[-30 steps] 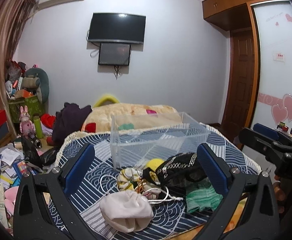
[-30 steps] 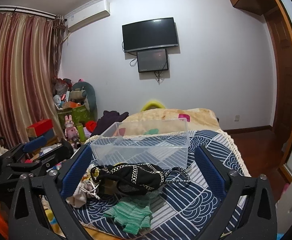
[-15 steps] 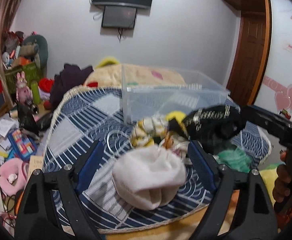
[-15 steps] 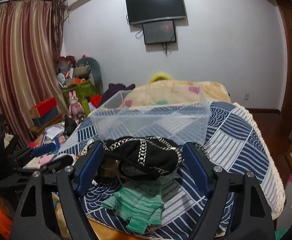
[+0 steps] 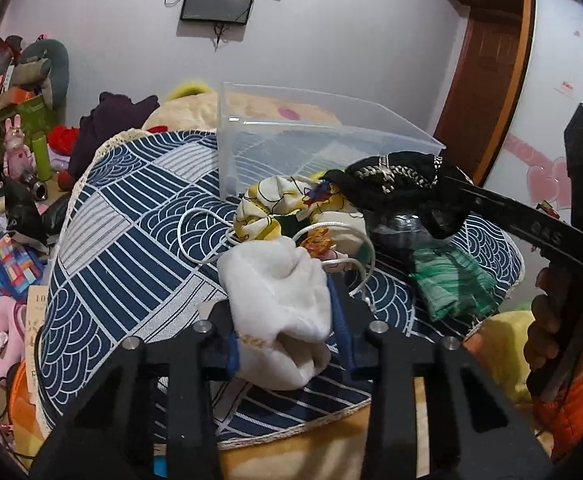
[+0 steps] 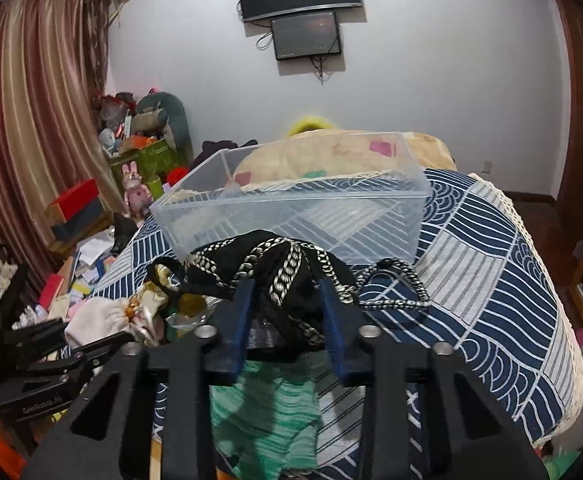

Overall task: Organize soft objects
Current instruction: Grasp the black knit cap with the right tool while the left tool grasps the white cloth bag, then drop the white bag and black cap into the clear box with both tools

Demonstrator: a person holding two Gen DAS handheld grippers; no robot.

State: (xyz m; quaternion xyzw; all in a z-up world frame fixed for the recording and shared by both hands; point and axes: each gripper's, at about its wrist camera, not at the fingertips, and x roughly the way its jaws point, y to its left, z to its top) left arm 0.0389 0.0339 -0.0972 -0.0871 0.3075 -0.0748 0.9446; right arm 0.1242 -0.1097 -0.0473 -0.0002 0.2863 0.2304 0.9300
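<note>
My left gripper (image 5: 285,320) is shut on a white drawstring pouch (image 5: 279,300) at the near edge of the blue patterned cloth. My right gripper (image 6: 287,312) is shut on a black pouch with silver braid (image 6: 275,272), which also shows in the left wrist view (image 5: 395,180). A clear plastic bin (image 6: 291,204) stands just behind the pile, empty; it also shows in the left wrist view (image 5: 311,136). A yellow-and-white patterned cloth (image 5: 287,208) and a green striped cloth (image 5: 451,280) lie between the pouches.
The blue patterned cloth (image 6: 491,260) covers a bed-like surface with a beige blanket (image 6: 331,156) behind the bin. Clutter of boxes, toys and papers (image 5: 7,240) fills the floor at left. A wooden door (image 5: 487,68) and wardrobe stand at right.
Both grippers moved forward and down and closed: the left onto the white pouch, the right onto the black pouch. Both were open a second ago.
</note>
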